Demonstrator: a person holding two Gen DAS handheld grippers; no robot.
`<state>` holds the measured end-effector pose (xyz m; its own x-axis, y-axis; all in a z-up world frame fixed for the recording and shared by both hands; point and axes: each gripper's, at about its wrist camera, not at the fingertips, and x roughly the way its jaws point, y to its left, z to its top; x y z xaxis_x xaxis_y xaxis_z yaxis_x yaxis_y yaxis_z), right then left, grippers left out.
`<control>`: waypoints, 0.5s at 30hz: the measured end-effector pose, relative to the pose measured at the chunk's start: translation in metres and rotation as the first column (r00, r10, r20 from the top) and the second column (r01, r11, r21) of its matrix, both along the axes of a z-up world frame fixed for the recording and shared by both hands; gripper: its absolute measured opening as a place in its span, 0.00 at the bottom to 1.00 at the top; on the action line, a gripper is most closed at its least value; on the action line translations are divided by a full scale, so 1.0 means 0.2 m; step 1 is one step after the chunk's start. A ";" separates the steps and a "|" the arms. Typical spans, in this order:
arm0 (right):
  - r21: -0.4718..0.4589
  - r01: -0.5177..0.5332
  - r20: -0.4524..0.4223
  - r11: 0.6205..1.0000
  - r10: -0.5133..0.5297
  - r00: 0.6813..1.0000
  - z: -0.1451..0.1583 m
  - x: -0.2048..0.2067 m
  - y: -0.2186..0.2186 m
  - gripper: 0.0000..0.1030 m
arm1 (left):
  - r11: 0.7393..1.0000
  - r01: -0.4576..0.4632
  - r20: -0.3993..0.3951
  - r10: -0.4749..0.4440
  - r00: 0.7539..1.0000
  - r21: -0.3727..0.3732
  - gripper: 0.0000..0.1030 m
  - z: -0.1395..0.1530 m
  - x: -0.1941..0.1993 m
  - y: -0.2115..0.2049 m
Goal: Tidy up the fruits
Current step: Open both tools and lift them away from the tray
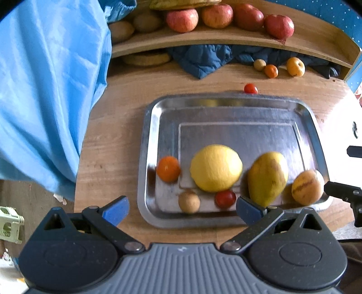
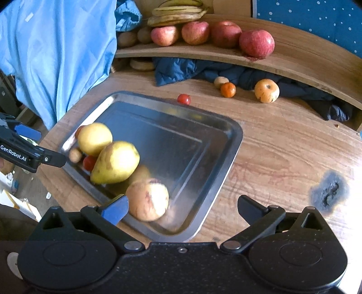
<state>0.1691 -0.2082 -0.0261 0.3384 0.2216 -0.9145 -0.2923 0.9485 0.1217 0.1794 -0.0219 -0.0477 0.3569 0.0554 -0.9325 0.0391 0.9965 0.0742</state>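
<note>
Fruit is partly gathered: six pieces sit in the steel tray (image 1: 226, 103), all crowded along its near edge. From the left wrist view you have a small orange (image 1: 168, 169), a lemon (image 1: 216, 167), a pear (image 1: 267, 176), a striped melon-like fruit (image 1: 307, 186), a cherry tomato (image 1: 225, 198) and a small brown fruit (image 1: 189, 202). The far half of the tray is bare metal.

Four loose pieces remain on the wooden surface (image 2: 282, 144) beyond the tray, by my reading of the task: a cherry tomato (image 2: 183, 99) just past the far rim, then a brown fruit (image 2: 221, 81) touching a small orange (image 2: 228, 89), and a yellow apple (image 2: 267, 90) a little apart, near the dark blue cloth (image 2: 181, 70). Red apples (image 2: 256, 43) and bananas (image 2: 178, 14) lie on the shelf above; whether they belong to the job is not clear.

Your left gripper (image 1: 182, 209) hovers over the near tray rim, fingers spread wide and holding nothing. Your right gripper (image 2: 182, 209) is just as empty, fingers apart, its blue-padded finger close to the striped fruit without gripping it.

Judged so, you are somewhat past halfway. The tomato at the far rim looks the nearest pickup; it is small and round, so it may roll under a careless pinch.
</note>
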 end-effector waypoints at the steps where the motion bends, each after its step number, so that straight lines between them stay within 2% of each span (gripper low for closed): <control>1: 0.002 0.008 0.003 1.000 -0.008 1.000 0.00 0.03 0.01 0.99 | 1.000 0.005 0.003 -0.005 1.000 0.001 0.99 0.01 0.02 0.00; 15: -0.017 0.086 0.035 0.996 -0.085 0.996 -0.01 0.22 0.01 0.99 | 0.993 0.115 0.045 -0.114 0.992 -0.021 0.99 0.03 0.33 -0.04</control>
